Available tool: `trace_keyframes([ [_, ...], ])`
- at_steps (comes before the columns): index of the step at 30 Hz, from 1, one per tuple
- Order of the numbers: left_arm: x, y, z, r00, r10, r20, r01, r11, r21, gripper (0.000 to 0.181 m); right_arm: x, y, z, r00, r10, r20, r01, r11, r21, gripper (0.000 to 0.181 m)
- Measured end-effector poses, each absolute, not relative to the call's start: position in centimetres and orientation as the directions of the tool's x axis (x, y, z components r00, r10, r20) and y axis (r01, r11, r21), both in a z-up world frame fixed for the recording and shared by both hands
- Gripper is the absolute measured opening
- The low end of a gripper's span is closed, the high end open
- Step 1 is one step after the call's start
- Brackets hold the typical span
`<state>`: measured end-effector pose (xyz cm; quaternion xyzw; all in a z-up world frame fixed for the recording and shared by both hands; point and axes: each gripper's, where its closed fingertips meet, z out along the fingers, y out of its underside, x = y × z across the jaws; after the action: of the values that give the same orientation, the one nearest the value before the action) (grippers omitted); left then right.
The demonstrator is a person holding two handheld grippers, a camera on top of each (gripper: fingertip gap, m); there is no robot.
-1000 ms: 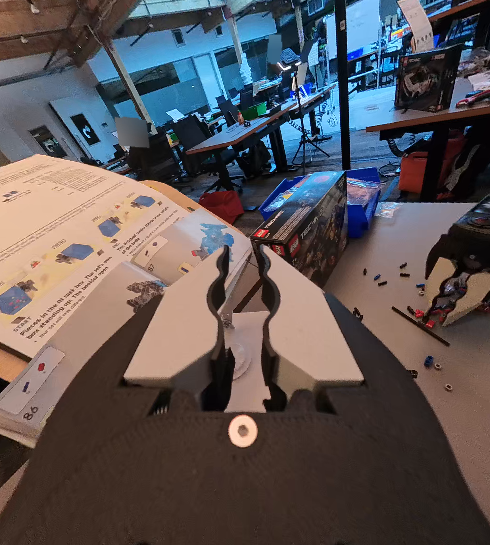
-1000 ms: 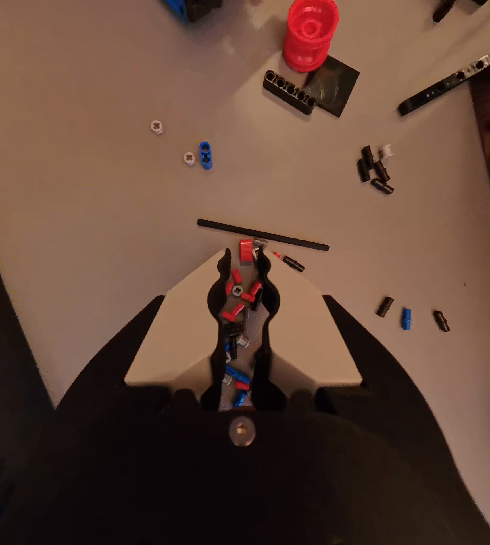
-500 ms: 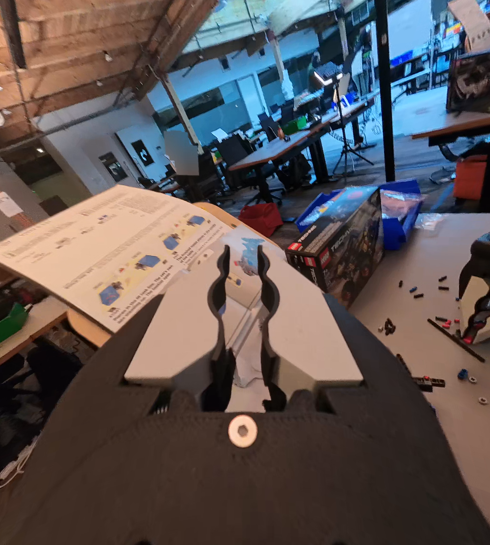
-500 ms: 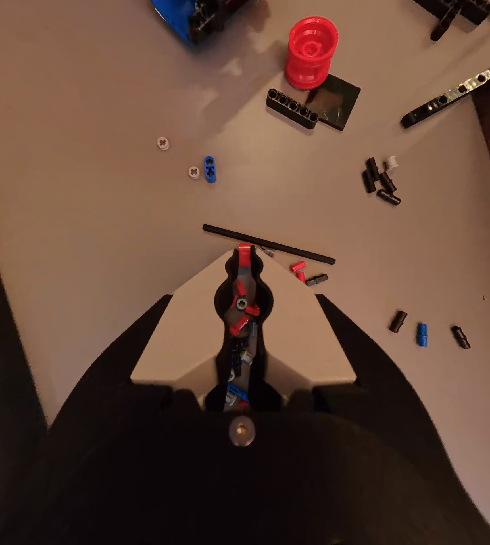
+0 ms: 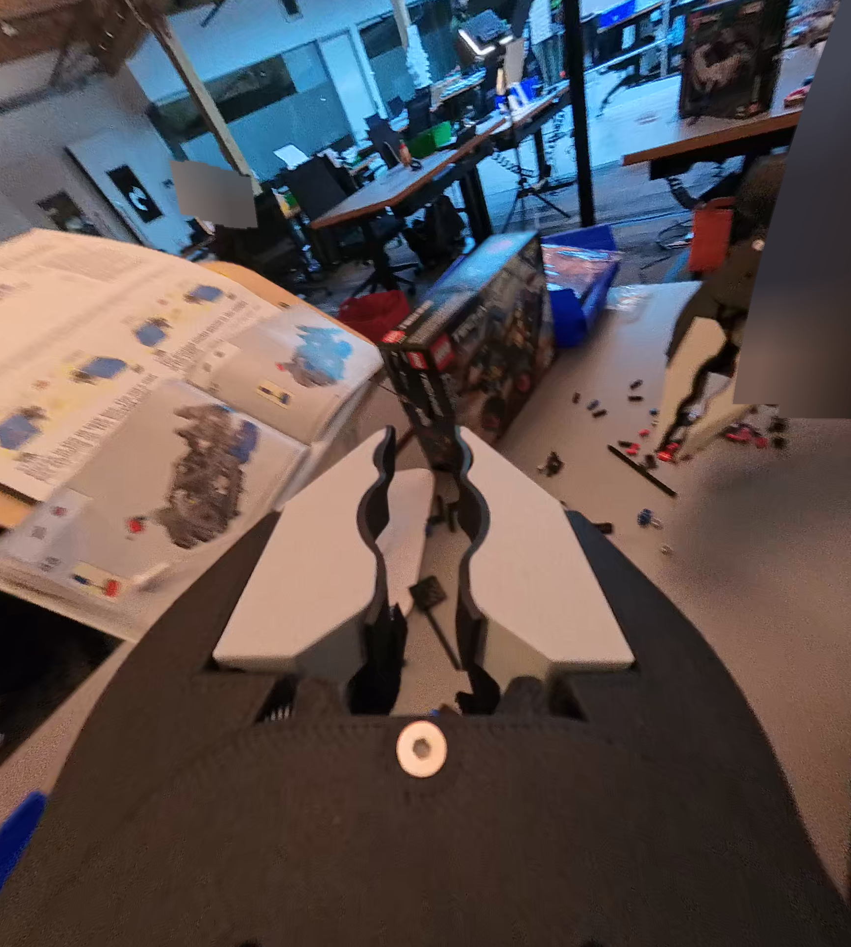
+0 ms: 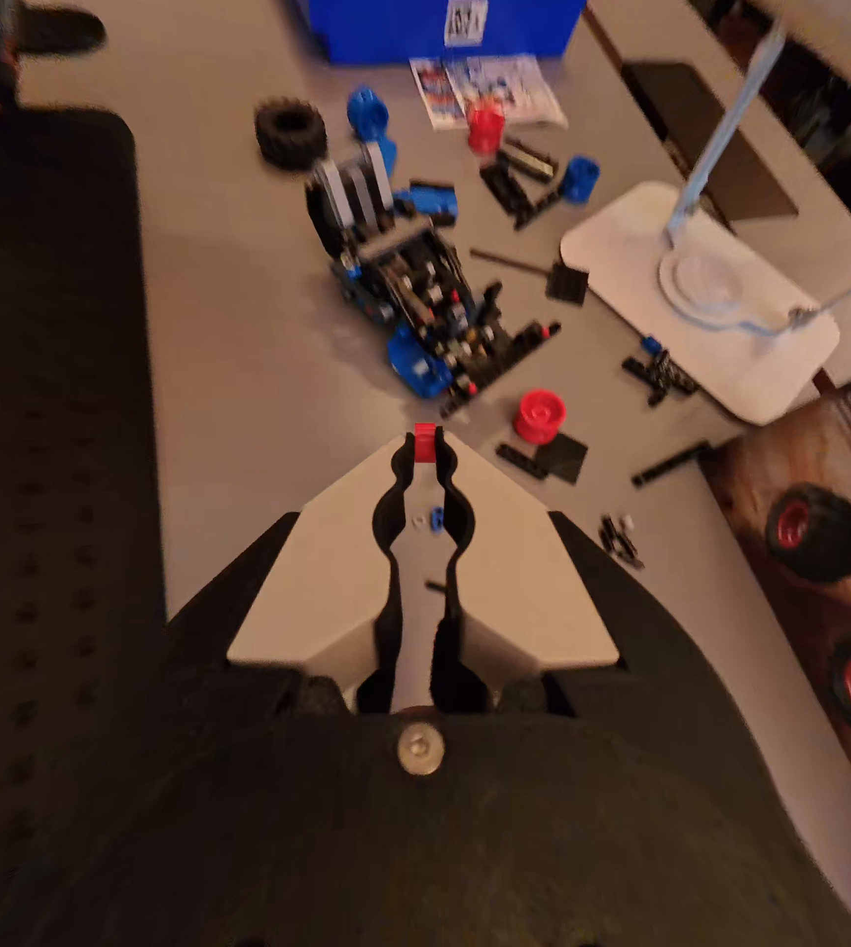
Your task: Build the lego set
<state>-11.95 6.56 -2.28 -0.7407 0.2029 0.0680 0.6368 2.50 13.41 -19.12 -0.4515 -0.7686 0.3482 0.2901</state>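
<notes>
We look over a pale grey table (image 6: 238, 307) in an open workshop with long desks behind. At ten o'clock in the left wrist view an open instruction booklet (image 5: 121, 405) leans on its stand; the dark set box (image 5: 479, 358) stands at twelve, a blue bin (image 5: 577, 287) just behind it. Our left gripper (image 5: 424, 451) hangs empty, its jaws a modest gap apart. A second ago that view showed ceiling beams; now it tilts down onto the table and blurs.

In the right wrist view, a knobbly black tyre (image 6: 290, 133) lies at eleven o'clock, and the half-built blue and black vehicle (image 6: 408, 287) sits at twelve, just beyond our fingertips. A ribbed red wheel hub (image 6: 538, 415) rests at one o'clock, beside flat black beams and a smooth white stand base (image 6: 618, 287). Our right gripper (image 6: 424, 445) pinches a small red piece (image 6: 424, 443) at its very tips, jaws nearly closed on it. Half a second ago it was down among scattered pins with that piece between its tips; now it is raised, and the model has come into sight.
</notes>
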Motion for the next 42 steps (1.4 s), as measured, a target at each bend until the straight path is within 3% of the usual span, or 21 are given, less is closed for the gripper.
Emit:
trace_keyframes([
  [5,-8.9,6.0,-7.9,0.892,-0.319,-0.319,-0.369,-0.106,-0.924,0.020,0.4,9.7,-17.3,-0.476,0.869,0.133,0.388,0.343,-0.855,0.006],
  [16,-3.8,6.9,-16.9,0.741,-0.523,-0.422,-0.561,-0.136,-0.817,0.022,-1.4,7.7,-18.9,-0.518,0.853,-0.057,0.369,0.163,-0.915,0.006],
  [29,-7.1,5.5,-17.7,0.763,-0.469,-0.444,-0.589,-0.220,-0.778,0.027,-1.6,7.0,-20.7,-0.532,0.845,-0.046,0.394,0.199,-0.897,0.006],
  [35,-7.2,5.0,-17.5,0.783,-0.488,-0.386,-0.535,-0.211,-0.818,0.031,-1.4,7.2,-21.0,-0.530,0.846,-0.049,0.404,0.201,-0.893,0.006],
  [42,-5.1,5.3,-19.7,0.716,-0.558,-0.420,-0.619,-0.229,-0.751,0.034,-1.3,6.9,-21.8,-0.543,0.839,-0.028,0.421,0.244,-0.874,0.006],
])
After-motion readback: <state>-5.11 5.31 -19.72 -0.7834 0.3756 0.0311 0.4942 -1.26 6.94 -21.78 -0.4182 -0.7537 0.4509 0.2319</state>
